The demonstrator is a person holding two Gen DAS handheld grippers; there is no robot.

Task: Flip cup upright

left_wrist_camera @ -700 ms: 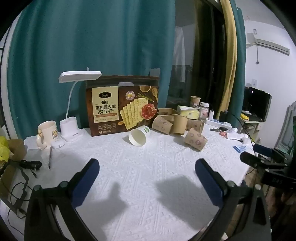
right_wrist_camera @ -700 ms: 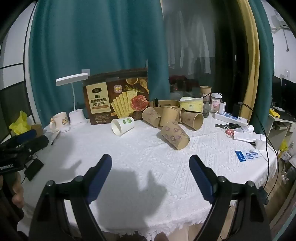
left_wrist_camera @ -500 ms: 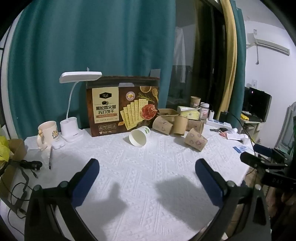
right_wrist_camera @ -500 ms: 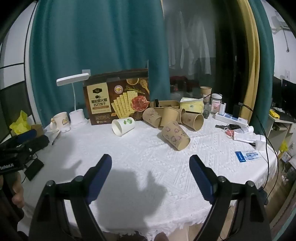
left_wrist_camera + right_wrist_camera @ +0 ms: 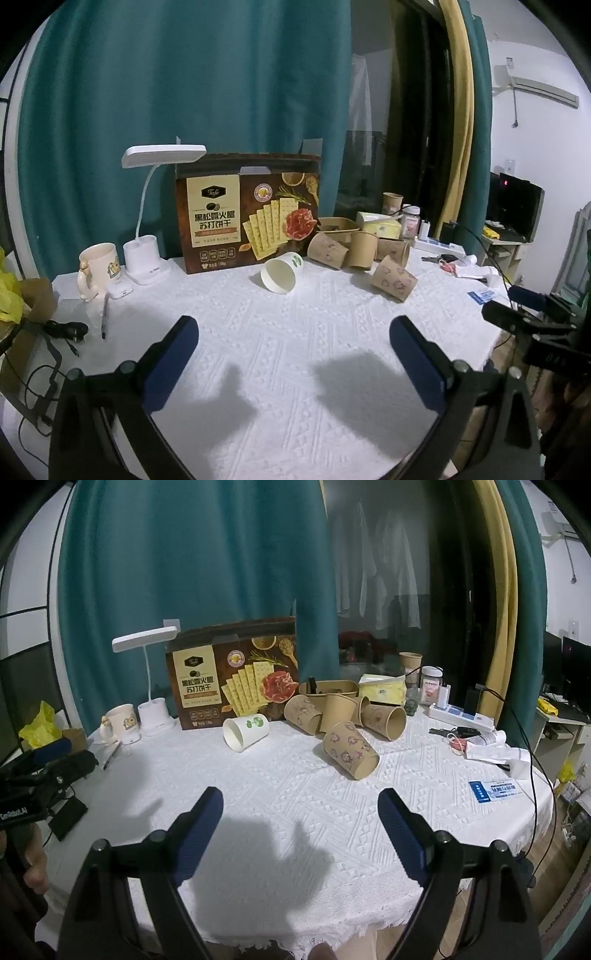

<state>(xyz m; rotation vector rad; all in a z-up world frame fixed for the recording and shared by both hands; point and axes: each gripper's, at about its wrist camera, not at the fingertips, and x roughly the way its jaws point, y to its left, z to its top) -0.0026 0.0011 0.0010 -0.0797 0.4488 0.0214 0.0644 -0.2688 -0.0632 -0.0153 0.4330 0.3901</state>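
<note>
While both jaws gape empty, "Tafe" cracker box (image 5: 248,218), white cup (image 5: 281,272) toppled.

White paper cup (image 5: 281,272) (green print) lies sideways before the cracker box (image 5: 248,212).

Matt paper cups (image 5: 350,750) lie on a white, rough-textured woven tablecloth (image 5: 280,797).
</note>
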